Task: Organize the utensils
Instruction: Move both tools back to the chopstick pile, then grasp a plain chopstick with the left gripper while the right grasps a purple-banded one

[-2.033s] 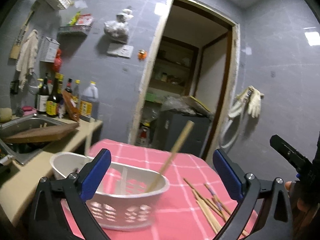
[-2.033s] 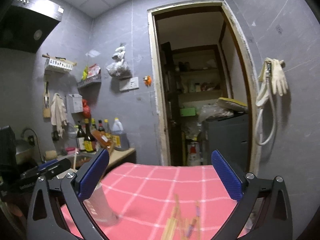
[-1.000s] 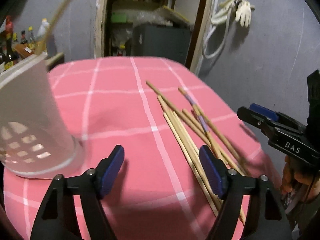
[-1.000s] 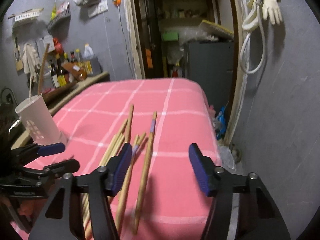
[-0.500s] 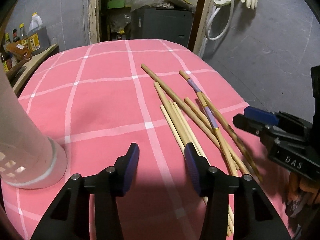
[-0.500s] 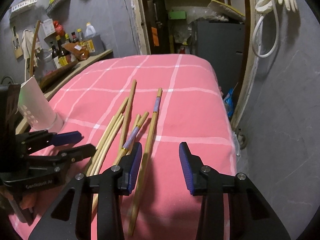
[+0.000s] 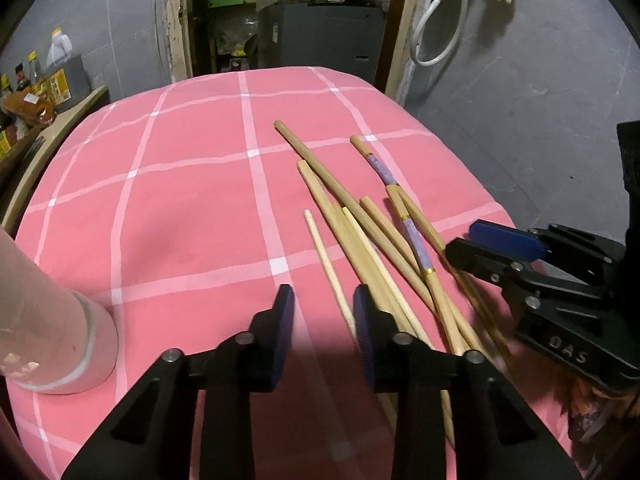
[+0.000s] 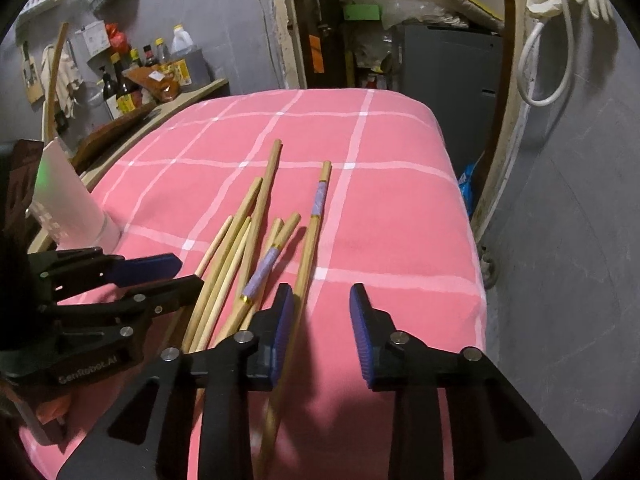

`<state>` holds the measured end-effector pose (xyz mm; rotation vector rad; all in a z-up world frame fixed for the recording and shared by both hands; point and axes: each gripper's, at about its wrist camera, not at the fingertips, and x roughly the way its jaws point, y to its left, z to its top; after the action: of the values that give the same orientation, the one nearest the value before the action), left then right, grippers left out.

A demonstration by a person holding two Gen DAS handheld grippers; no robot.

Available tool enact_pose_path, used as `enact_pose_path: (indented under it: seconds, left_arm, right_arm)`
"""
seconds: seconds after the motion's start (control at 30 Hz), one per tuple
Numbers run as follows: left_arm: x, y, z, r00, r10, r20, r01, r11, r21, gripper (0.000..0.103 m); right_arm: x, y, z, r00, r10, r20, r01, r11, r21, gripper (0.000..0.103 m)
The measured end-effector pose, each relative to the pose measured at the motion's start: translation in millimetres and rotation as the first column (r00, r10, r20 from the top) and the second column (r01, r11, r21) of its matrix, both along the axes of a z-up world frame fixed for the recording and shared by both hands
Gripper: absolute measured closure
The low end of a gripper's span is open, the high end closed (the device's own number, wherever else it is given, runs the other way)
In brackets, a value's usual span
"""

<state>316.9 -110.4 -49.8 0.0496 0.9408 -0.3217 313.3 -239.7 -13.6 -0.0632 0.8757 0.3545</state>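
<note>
Both the left gripper and right gripper hovered with jaws spread and holding nothing over the chopsticks scattered on the pink checked worktop, the white holder standing well to their left.

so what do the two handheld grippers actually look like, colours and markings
Both are matte black plastic frames with silver rivets and ribbed blue pads on the fingers. The left gripper carries embossed "GenRobot.AI" lettering on its side; the right gripper shows "DAS". No cables or sleeves are visible.
</note>
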Motion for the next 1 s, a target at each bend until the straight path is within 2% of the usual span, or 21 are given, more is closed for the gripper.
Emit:
enact_pose_path:
  seconds: [0.17,0.43,0.5,0.63,0.8,0.9,1.0]
  left_arm:
    - [4,2,1,0.999,-0.015,-0.035,0.014,0.999,-0.036,0.093]
    - [20,5,4,0.995,0.005,-0.101,-0.015,0.995,-0.098,0.099]
    - [22,7,5,0.992,0.018,-0.123,-0.033,0.992,-0.119,0.099]
    - [18,15,7,0.990,0.022,-0.141,-0.044,0.986,-0.158,0.101]
    - [3,26,17,0.995,0.014,-0.102,-0.033,0.980,-0.195,0.101]
    - [-11,31,31,1.000,0.009,-0.025,-0.014,0.976,-0.217,0.101]
    - [-31,38,50,0.995,0.015,0.098,0.009,0.970,-0.243,0.101]
  right_arm:
    - [26,14,-8,0.997,0.029,-0.065,-0.030,0.999,-0.015,0.085]
    - [57,20,-5,0.987,0.018,-0.163,-0.016,1.000,0.013,0.086]
    - [63,19,-4,0.983,0.004,-0.182,0.001,1.000,0.025,0.096]
    - [62,9,-4,0.979,-0.024,-0.205,0.051,0.991,0.124,0.098]
    - [36,-1,11,0.991,-0.050,-0.127,0.078,0.971,0.226,0.098]
    - [13,-5,28,0.997,-0.074,-0.028,0.079,0.951,0.298,0.098]
    - [-13,-2,47,0.989,-0.095,0.112,0.050,0.936,0.349,0.098]
